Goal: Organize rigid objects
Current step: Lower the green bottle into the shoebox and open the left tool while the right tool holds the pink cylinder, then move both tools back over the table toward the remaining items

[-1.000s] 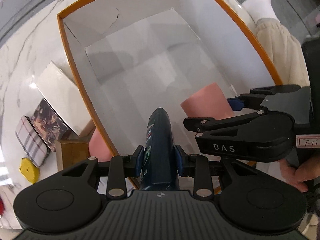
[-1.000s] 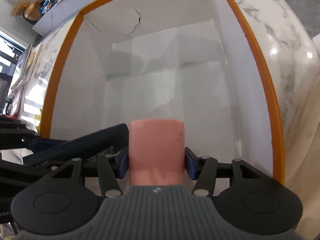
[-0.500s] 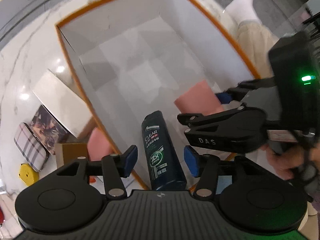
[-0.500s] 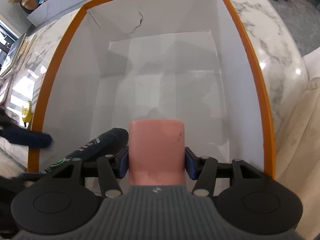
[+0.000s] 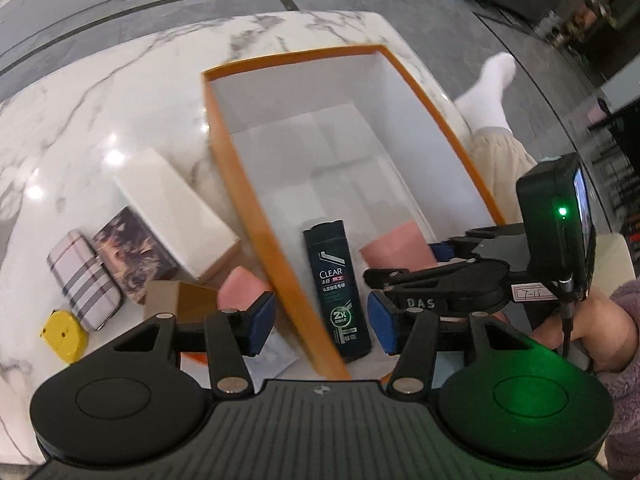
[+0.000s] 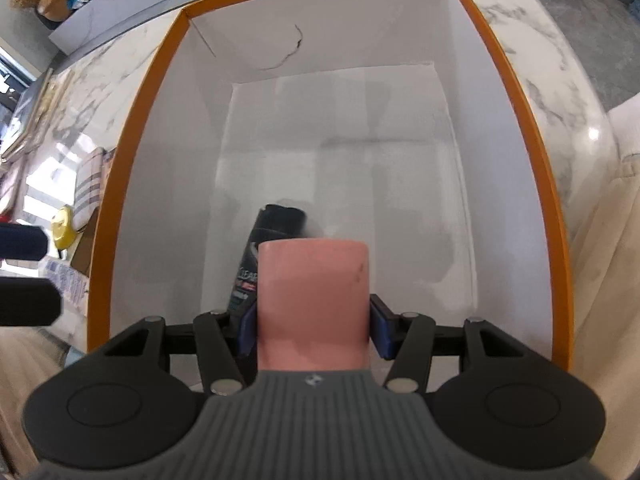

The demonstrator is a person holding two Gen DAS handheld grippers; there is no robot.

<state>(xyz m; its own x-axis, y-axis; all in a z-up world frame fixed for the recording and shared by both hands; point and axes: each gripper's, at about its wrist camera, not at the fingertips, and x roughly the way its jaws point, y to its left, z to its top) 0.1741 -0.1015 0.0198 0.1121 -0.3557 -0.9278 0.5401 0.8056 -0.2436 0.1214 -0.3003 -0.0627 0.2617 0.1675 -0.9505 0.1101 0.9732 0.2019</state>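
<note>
A dark green shampoo bottle (image 5: 338, 284) lies flat on the floor of the white box with the orange rim (image 5: 240, 184), near its left wall. My left gripper (image 5: 322, 328) hangs open above the bottle and the wall, touching neither. My right gripper (image 6: 312, 332) is shut on a pink cylinder (image 6: 312, 300), held low inside the box (image 6: 132, 152) just right of the bottle (image 6: 272, 248). In the left wrist view the right gripper (image 5: 404, 262) and its pink cylinder (image 5: 396, 248) show at the box's near right. The left gripper's fingers (image 6: 20, 238) show at the left edge.
Left of the box on the marble table lie a white carton (image 5: 172, 208), a patterned box (image 5: 128, 252), a plaid case (image 5: 84, 280), a yellow tape measure (image 5: 64, 336), a brown carton (image 5: 172, 300) and a pink item (image 5: 240, 288). A person's leg in a white sock (image 5: 488, 96) is beyond the box.
My left gripper opened and let go of the bottle, which now lies on the box floor, then rose and drew back. The right gripper kept its hold on the pink cylinder.
</note>
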